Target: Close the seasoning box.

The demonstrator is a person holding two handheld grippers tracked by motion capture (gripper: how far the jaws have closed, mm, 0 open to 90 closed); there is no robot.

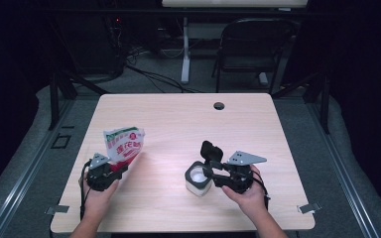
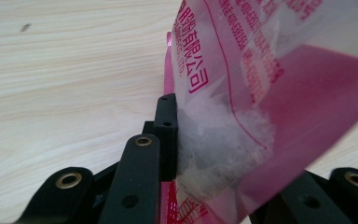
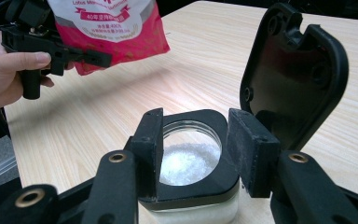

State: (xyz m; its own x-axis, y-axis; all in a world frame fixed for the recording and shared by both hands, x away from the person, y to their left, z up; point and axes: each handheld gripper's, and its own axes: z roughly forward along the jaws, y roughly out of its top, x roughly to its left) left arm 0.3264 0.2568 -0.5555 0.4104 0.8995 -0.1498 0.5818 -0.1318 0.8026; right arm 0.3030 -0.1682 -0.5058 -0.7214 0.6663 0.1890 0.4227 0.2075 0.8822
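High view: the left hand-held gripper (image 1: 110, 171) grips a bag (image 1: 124, 143) above the desk (image 1: 168, 119).

Left gripper view: crystals gather by the jaws, so tilting could spill them.

Right gripper view: the right hand-held gripper (image 3: 196, 151) clamps the open jar (image 3: 191, 186); a weak grip could tip it.

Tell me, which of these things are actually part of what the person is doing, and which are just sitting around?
Part of the job:
- pink and white bag, gripped by the left gripper
- jar of white grains, lid flipped open, held by the right gripper

Just there:
- folding chair behind the table
- cables on the floor
- white desk leg
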